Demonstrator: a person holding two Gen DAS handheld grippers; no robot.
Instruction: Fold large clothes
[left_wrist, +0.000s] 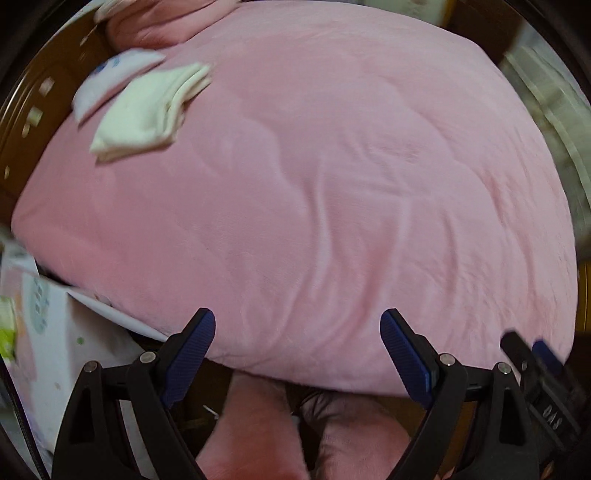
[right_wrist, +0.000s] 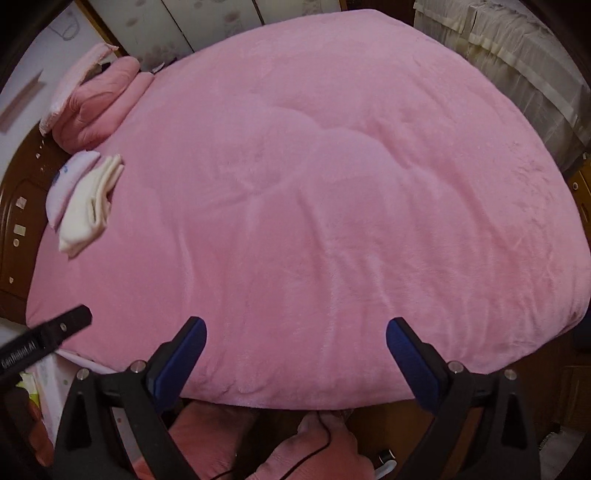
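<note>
A pink fleece blanket (right_wrist: 332, 203) covers the bed. Only the right view shows curtains (right_wrist: 517, 55). Folded cream garment (left_wrist: 147, 110) lies far-left. Left gripper (left_wrist: 297, 347) and right gripper (right_wrist: 295, 354): fingers apart, empty.

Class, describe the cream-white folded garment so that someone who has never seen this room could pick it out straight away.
Start from the big pink blanket covering the bed. Near its left edge, below the pink pillows, two folded pieces lie side by side. The cream-white folded garment is the one further onto the blanket, plain and thick-layered, while its neighbour, the pale lilac piece, carries a blue print.
</note>
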